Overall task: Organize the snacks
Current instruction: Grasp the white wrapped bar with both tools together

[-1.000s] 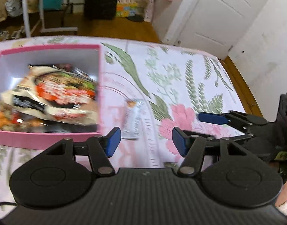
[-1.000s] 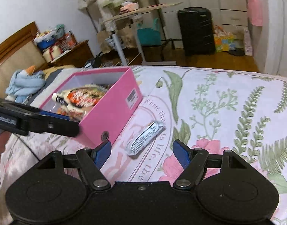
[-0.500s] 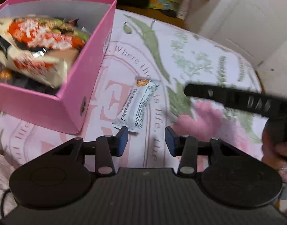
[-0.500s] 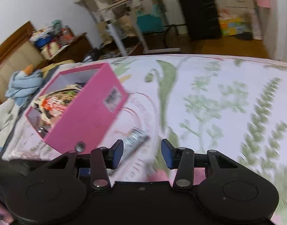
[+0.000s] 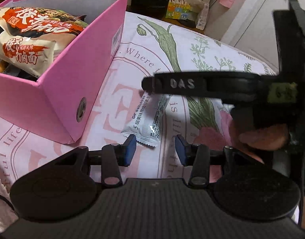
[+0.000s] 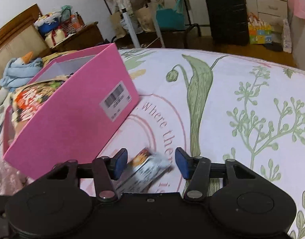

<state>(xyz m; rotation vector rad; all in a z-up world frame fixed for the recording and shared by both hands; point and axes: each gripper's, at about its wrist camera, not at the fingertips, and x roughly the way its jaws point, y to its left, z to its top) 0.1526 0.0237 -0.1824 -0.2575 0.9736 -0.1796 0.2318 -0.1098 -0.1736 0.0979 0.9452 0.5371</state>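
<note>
A small white snack bar (image 5: pixel 147 117) lies on the floral bedspread just right of the pink box (image 5: pixel 72 91). The box holds noodle packets (image 5: pixel 27 39). My left gripper (image 5: pixel 155 149) is open, its tips at the bar's near end. My right gripper (image 6: pixel 150 160) is open and low over the bar (image 6: pixel 146 169), whose far end lies between its fingers. In the left wrist view a finger of the right gripper (image 5: pixel 192 84) crosses over the bar's far end. The pink box (image 6: pixel 72 119) stands to the right gripper's left.
The floral bedspread (image 6: pixel 232 109) stretches to the right. Beyond the bed's far edge stand a black suitcase (image 6: pixel 227 18), a desk with bags (image 6: pixel 152 14) and a white door (image 5: pixel 261 16). A blue cloth (image 6: pixel 19 69) and the headboard are at the far left.
Both grippers have moved in on the snack bar. The right gripper has dropped low so the bar lies between its fingers. The left gripper has come closer to the bar's near end.
</note>
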